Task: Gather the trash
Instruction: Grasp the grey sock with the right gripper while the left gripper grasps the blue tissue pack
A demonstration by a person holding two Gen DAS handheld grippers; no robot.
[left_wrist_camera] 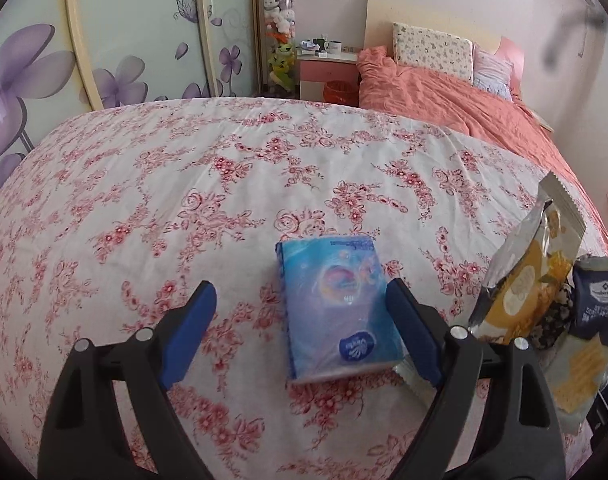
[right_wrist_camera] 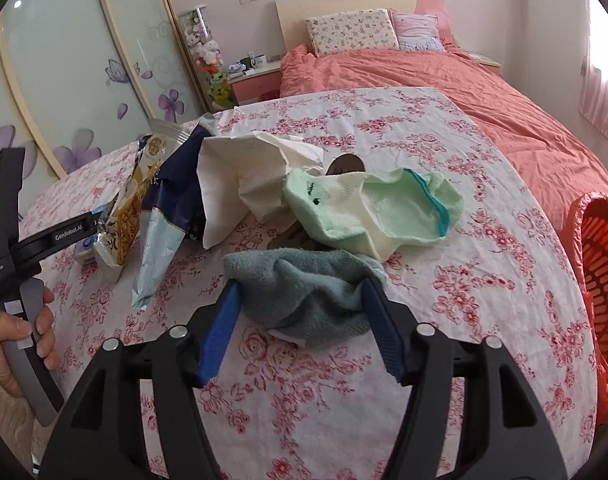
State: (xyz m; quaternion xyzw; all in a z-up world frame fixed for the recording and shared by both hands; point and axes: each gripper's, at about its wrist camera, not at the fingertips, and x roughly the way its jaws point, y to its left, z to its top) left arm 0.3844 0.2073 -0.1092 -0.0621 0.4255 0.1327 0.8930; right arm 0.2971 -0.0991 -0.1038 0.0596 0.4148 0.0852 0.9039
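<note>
A blue tissue pack (left_wrist_camera: 336,308) lies on the floral tablecloth (left_wrist_camera: 183,180) between the fingers of my left gripper (left_wrist_camera: 299,290). That gripper is open, and the pack sits close to the right finger. A yellow snack wrapper (left_wrist_camera: 528,276) and a dark blue bag (left_wrist_camera: 596,304) stand to its right. In the right wrist view the same wrapper (right_wrist_camera: 135,200) and bag (right_wrist_camera: 171,200) lean beside crumpled white paper (right_wrist_camera: 247,172). My right gripper (right_wrist_camera: 301,290) is open around a grey-blue sock (right_wrist_camera: 304,300) resting on the cloth. A pale green sock (right_wrist_camera: 368,208) lies just beyond.
An orange mesh basket (right_wrist_camera: 600,272) stands off the table's right edge. A bed with an orange quilt (right_wrist_camera: 464,80) lies behind. A hand (right_wrist_camera: 11,340) grips the left gripper's handle at the left. A dark round object (right_wrist_camera: 346,166) peeks out behind the green sock.
</note>
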